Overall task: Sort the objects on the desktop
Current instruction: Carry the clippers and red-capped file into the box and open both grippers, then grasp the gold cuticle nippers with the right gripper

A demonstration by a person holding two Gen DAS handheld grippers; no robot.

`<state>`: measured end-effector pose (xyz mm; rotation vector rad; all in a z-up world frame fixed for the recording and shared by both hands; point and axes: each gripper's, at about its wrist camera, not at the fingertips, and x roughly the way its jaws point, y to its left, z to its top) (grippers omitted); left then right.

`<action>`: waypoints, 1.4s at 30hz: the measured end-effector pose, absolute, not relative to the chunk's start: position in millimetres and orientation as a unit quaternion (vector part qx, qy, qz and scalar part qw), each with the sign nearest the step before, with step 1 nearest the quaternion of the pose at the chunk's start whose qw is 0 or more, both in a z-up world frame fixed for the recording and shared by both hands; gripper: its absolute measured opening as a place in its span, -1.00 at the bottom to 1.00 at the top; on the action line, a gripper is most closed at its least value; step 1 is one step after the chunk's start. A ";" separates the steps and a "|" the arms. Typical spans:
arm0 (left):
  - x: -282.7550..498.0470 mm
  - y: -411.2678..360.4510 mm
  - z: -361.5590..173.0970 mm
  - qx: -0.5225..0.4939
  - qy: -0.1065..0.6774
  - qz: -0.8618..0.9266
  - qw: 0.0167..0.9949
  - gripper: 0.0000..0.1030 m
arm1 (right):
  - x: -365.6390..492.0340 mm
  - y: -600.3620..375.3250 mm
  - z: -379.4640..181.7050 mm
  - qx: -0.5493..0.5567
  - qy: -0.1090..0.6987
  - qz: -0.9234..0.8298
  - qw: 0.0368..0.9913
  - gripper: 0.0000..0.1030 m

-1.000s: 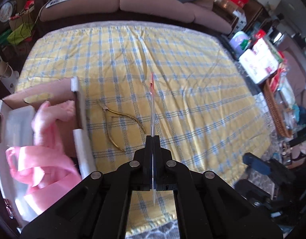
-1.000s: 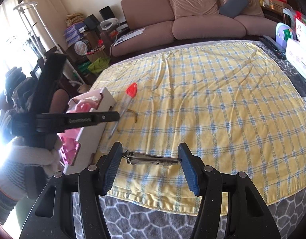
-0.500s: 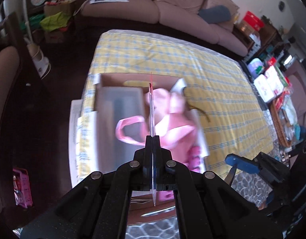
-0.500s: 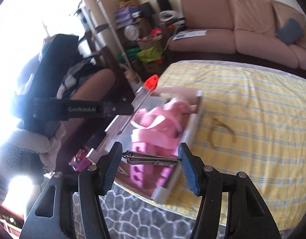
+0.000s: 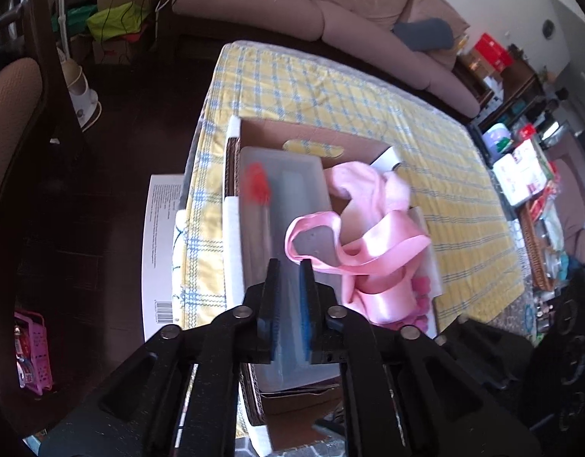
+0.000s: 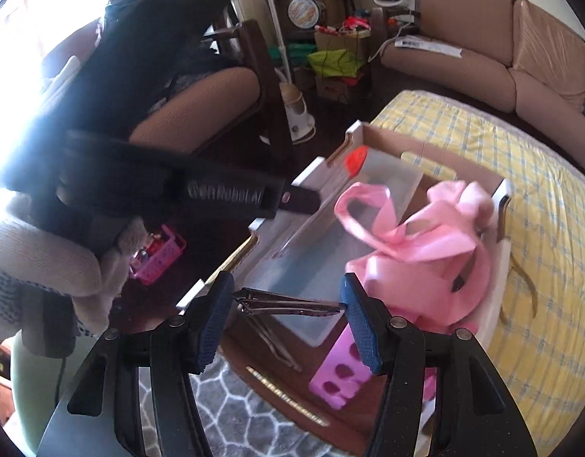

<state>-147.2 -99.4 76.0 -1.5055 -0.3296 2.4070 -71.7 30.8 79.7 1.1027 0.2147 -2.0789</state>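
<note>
A cardboard box [image 5: 315,135] on the yellow checked table holds a clear plastic lid [image 5: 288,190], pink ribbon [image 5: 368,251] and pink cloth [image 5: 368,181]. A red-tipped clear tool [image 5: 258,186] lies blurred on the lid, just ahead of my left gripper [image 5: 289,278], whose jaws stand a little apart with nothing between them. In the right wrist view the red tip [image 6: 356,158] shows at the box's far end. My right gripper [image 6: 286,304] is shut on metal nail clippers [image 6: 288,303], held crosswise above the box's near end.
A pink toe separator [image 6: 341,373] and tweezers [image 6: 277,342] lie in the box near the right gripper. Gold nippers [image 6: 520,285] lie on the cloth beside the box. A chair [image 5: 14,114] and pink basket [image 5: 29,350] stand off the table's left. A sofa [image 5: 330,7] is behind.
My left gripper moved over the box, opened and let go of the red-tipped tool, which now lies on the clear lid. My right gripper moved closer over the box with the clippers.
</note>
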 end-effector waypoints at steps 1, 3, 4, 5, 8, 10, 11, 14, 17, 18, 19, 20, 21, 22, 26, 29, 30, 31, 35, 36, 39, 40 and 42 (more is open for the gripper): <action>-145.8 -99.3 78.7 -0.518 -0.116 0.835 0.143 -0.65 | -69.5 31.5 77.3 0.441 0.071 -0.810 0.381 0.16; -144.0 -98.3 84.6 -0.512 -0.120 0.837 0.149 -0.52 | -68.6 33.2 70.4 0.467 0.046 -0.802 0.369 0.17; -142.9 -97.1 87.0 -0.511 -0.122 0.838 0.151 -0.50 | -69.1 34.5 66.3 0.483 0.029 -0.796 0.364 0.18; -143.2 -96.9 88.4 -0.511 -0.122 0.837 0.154 -0.43 | -69.6 35.9 62.6 0.493 0.010 -0.791 0.363 0.19; -141.9 -90.0 93.4 -0.510 -0.119 0.836 0.160 -0.21 | -70.7 43.3 62.7 0.495 -0.026 -0.791 0.359 0.25; -141.8 -84.8 96.6 -0.509 -0.115 0.837 0.163 -0.21 | -70.6 51.0 70.0 0.486 -0.028 -0.799 0.353 0.27; -141.4 -81.4 97.9 -0.509 -0.113 0.837 0.166 -0.20 | -70.5 59.0 76.2 0.479 -0.033 -0.804 0.351 0.29; -142.2 -70.7 101.6 -0.506 -0.097 0.841 0.163 -0.16 | -74.1 86.6 91.7 0.461 -0.035 -0.824 0.329 0.39; -139.7 -57.2 105.4 -0.496 -0.060 0.854 0.145 0.23 | -80.7 116.6 99.6 0.452 -0.038 -0.841 0.296 0.49; -139.0 -53.3 105.9 -0.492 -0.045 0.859 0.136 0.43 | -83.0 125.6 100.4 0.451 -0.042 -0.844 0.288 0.53; -138.2 -48.9 106.5 -0.488 -0.031 0.863 0.128 0.52 | -85.9 133.4 101.0 0.449 -0.045 -0.848 0.278 0.57; -137.3 -45.5 106.5 -0.484 -0.021 0.866 0.123 0.65 | -88.4 143.9 101.5 0.446 -0.045 -0.855 0.262 0.69; -136.2 -42.2 106.7 -0.483 -0.015 0.867 0.121 0.80 | -90.1 151.0 102.8 0.444 -0.043 -0.860 0.248 0.87; -135.5 -39.1 106.9 -0.481 -0.014 0.868 0.123 0.89 | -88.1 157.2 103.9 0.441 -0.039 -0.866 0.234 0.96; -136.6 -32.9 106.1 -0.482 -0.014 0.867 0.127 1.00 | -90.2 184.5 103.8 0.438 -0.028 -0.876 0.201 1.00; -137.8 -27.9 107.0 -0.483 -0.009 0.867 0.126 1.00 | -92.2 196.1 101.9 0.438 -0.025 -0.878 0.190 1.00; -138.0 -26.0 107.6 -0.482 -0.007 0.867 0.126 1.00 | -90.6 200.8 101.5 0.437 -0.026 -0.879 0.188 1.00; -138.4 -23.8 108.2 -0.482 -0.006 0.867 0.126 1.00 | -90.9 204.5 101.6 0.437 -0.027 -0.880 0.185 1.00; -138.1 -17.5 109.3 -0.481 -0.001 0.868 0.127 1.00 | -93.5 211.9 101.2 0.436 -0.026 -0.882 0.177 1.00; -138.5 -15.8 109.6 -0.481 -0.003 0.867 0.130 1.00 | -94.1 212.9 100.9 0.436 -0.027 -0.882 0.176 1.00; -143.7 -8.4 112.8 -0.480 -0.007 0.866 0.140 1.00 | -95.9 219.8 99.8 0.433 -0.024 -0.885 0.171 1.00; -145.8 -4.3 114.6 -0.480 -0.005 0.866 0.141 1.00 | -98.2 222.0 98.8 0.431 -0.018 -0.886 0.168 0.99; -153.9 5.2 119.6 -0.476 -0.002 0.866 0.150 0.99 | -103.6 224.4 95.4 0.430 -0.010 -0.885 0.175 0.93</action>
